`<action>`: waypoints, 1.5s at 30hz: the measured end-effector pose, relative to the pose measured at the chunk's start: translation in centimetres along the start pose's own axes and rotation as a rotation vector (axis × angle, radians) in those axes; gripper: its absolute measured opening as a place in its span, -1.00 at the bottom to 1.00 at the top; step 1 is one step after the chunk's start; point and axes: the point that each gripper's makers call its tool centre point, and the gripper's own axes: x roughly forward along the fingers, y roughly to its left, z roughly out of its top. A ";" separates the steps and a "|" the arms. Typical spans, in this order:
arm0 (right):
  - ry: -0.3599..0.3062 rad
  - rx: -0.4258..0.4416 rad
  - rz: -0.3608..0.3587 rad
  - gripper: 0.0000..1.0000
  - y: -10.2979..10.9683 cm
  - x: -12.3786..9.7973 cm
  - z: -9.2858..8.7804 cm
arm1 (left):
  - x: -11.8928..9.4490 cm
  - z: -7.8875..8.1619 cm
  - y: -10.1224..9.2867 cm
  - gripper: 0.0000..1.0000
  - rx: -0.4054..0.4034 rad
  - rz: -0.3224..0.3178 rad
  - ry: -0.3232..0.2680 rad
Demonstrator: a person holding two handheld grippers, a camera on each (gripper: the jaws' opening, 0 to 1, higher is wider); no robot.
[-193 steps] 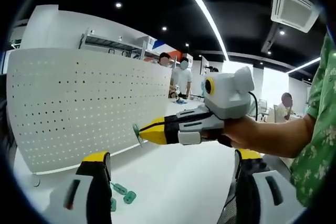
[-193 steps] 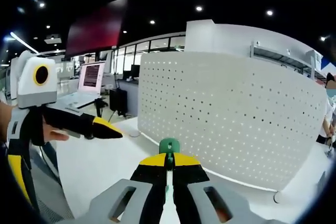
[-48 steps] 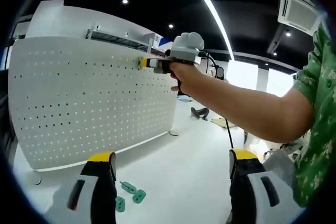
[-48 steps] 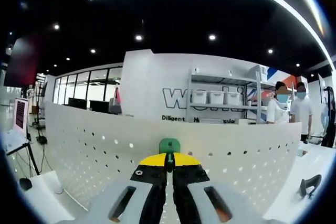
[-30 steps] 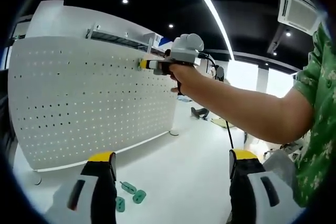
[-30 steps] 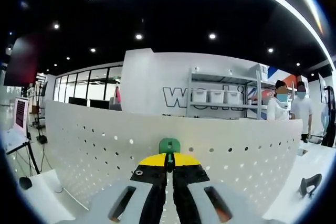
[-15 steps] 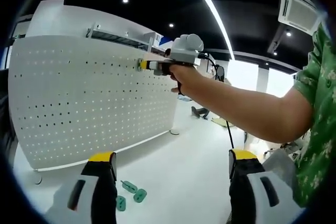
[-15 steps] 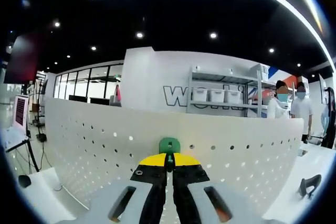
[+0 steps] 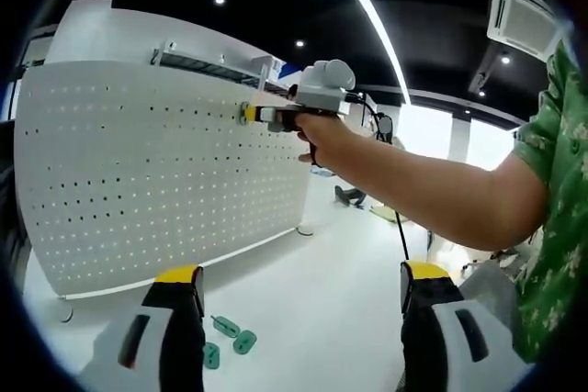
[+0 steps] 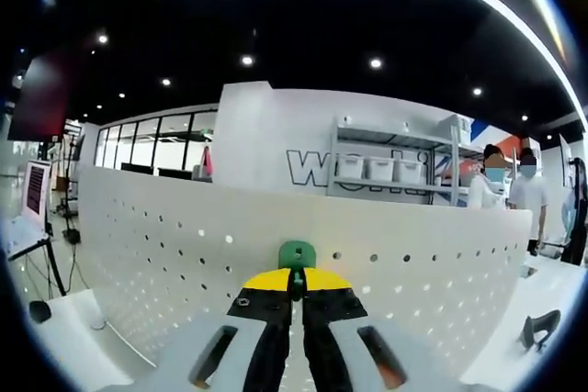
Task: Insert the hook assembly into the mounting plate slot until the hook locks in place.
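Green floral-print short sleeve (image 9: 558,199); grey gripper (image 10: 296,284) bodies with black, yellow-tipped jaws.

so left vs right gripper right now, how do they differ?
The left gripper is open and holds nothing, low over the table; the right gripper is shut on a green hook. The left sits back from the pegboard; the right is raised to its top rows. Both have yellow-and-black tips.
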 end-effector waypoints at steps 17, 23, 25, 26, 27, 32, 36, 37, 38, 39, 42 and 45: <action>-0.004 0.020 0.009 -0.91 0.0 0.0 0.1 | 0.1 0.1 0.0 0.81 -0.001 -0.001 -0.002; -0.001 0.018 0.006 -0.89 -0.2 0.0 -0.1 | 0.1 0.1 0.0 0.80 -0.002 -0.003 -0.004; 0.003 0.018 0.008 -0.89 -0.2 0.0 -0.2 | 0.1 0.1 0.0 0.80 -0.003 -0.004 -0.005; 0.002 0.017 0.009 -0.89 -0.2 -0.1 -0.2 | 0.1 0.1 0.0 0.80 -0.003 -0.005 -0.005; 0.002 0.015 0.010 -0.90 -0.1 -0.1 -0.2 | 0.1 0.1 0.0 0.80 -0.003 -0.005 -0.005; -0.004 0.005 0.009 -0.96 0.0 -0.2 -0.3 | 0.2 0.2 0.0 0.79 -0.004 -0.007 -0.007; -0.006 0.009 0.011 -0.96 -0.1 -0.1 -0.1 | 0.2 0.2 0.0 0.79 -0.003 -0.009 -0.005; -0.004 0.012 0.012 -0.96 -0.1 -0.1 0.0 | 0.2 0.1 -0.1 0.79 -0.003 -0.009 -0.004; -0.001 0.014 0.012 -0.96 -0.1 -0.1 -0.1 | 0.2 0.1 -0.1 0.79 -0.003 -0.009 -0.004; 0.001 0.014 0.011 -0.97 -0.1 -0.1 0.0 | 0.2 0.1 -0.1 0.79 -0.002 -0.010 -0.004; 0.013 0.010 0.008 -0.97 -0.1 -0.1 0.0 | 0.2 0.2 -0.1 0.78 -0.001 -0.010 -0.005; 0.031 -0.028 0.006 -0.97 -0.1 -0.1 0.0 | 0.2 0.1 -0.1 0.78 -0.002 -0.010 -0.005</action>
